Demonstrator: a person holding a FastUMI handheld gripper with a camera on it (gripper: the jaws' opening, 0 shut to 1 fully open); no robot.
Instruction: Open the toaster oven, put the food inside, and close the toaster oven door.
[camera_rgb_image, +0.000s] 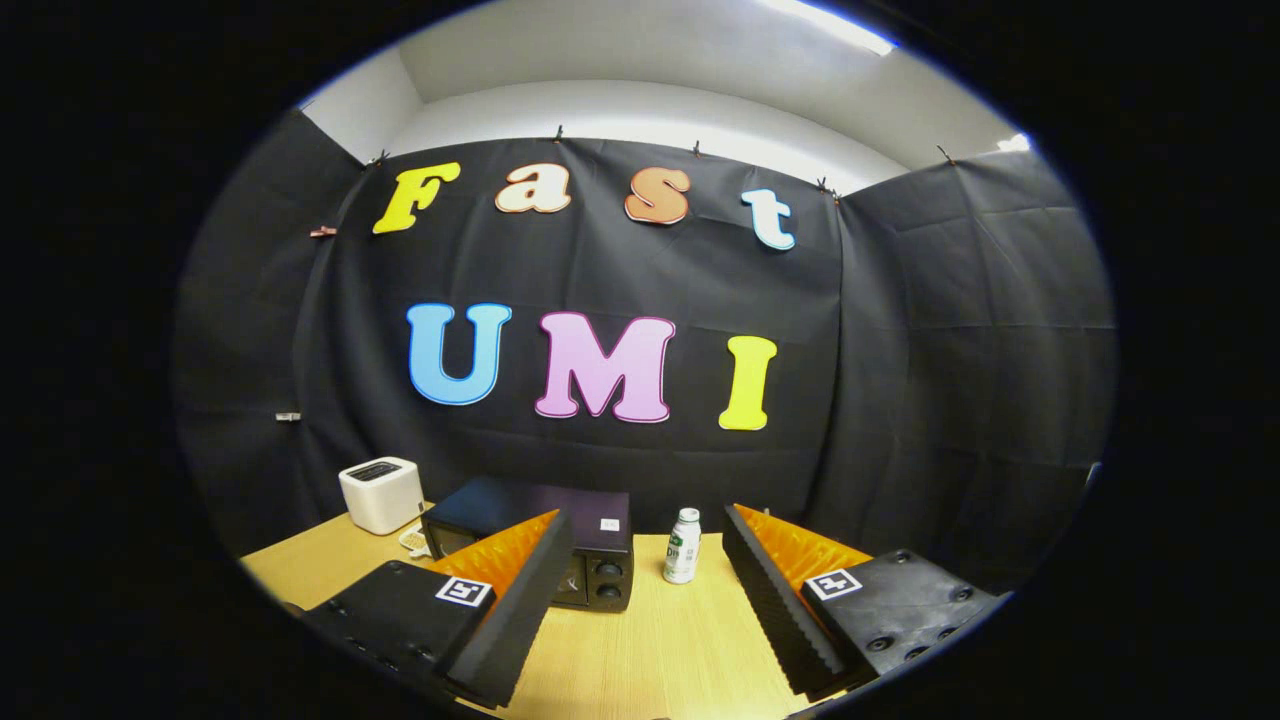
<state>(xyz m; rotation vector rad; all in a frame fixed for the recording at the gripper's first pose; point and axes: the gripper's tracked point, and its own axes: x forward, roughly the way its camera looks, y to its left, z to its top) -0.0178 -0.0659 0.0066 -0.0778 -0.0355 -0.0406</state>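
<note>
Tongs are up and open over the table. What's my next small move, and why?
Probably ease the tongs forward and toward the toaster oven. They stand open with nothing between them, the oven sits beyond them behind one finger, and its front is partly hidden. The small bottle stands beside it; stay off it.

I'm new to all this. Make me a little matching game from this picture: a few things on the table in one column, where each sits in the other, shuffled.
Things:
1. toaster oven
2. white toaster
3. small bottle
4. gripper

Places or states:
A. upright on the table, beyond the gap between the jaws
B. jaws open, nothing between them
C. partly hidden behind the left jaw
D. far back, left of the dark oven

Pairs: 1-C, 2-D, 3-A, 4-B
</note>
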